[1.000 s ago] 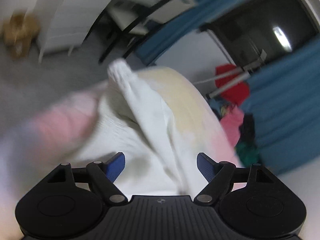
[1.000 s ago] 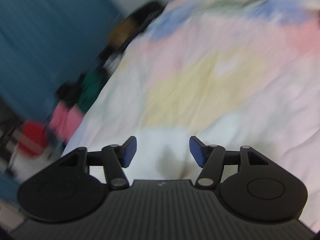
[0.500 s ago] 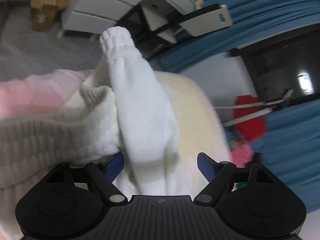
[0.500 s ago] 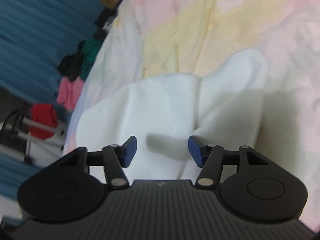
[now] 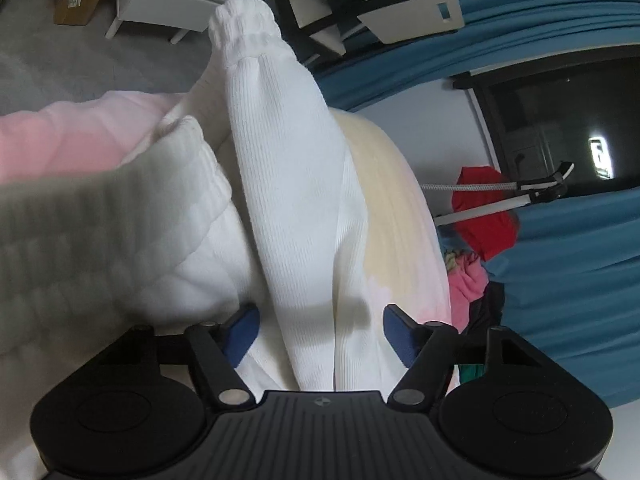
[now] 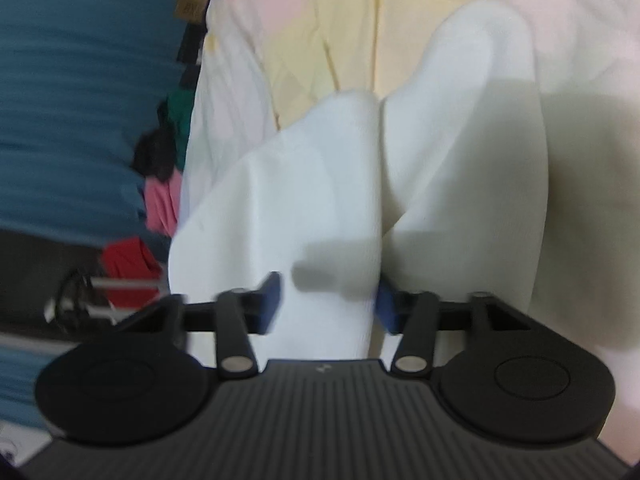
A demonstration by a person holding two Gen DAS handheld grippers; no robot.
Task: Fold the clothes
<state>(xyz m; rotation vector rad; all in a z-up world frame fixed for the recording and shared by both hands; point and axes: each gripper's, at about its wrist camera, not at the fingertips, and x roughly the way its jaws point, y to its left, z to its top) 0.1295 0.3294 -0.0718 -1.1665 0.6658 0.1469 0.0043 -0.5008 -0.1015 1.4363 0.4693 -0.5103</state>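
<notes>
Since a second ago both grippers have dropped close to the white sweater (image 5: 296,216), which then lay further off on the bed. It lies bunched on the pastel bedsheet (image 6: 348,40), one ribbed sleeve with its gathered cuff (image 5: 244,28) running away from the left gripper (image 5: 320,332). That gripper's jaws are closing with the sleeve's base between them, the blue pads not yet pressing it. The right gripper (image 6: 328,304) is closing too, a raised fold of white cloth between its pads; the view is blurred, so whether they already pinch I cannot tell. Judging by the rumpled body and loose sleeve, folding has barely begun: the sleeve is yet to be laid in and the body doubled. Beyond the bed stand blue curtains (image 5: 560,248) and a heap of coloured clothes (image 5: 476,252).
</notes>
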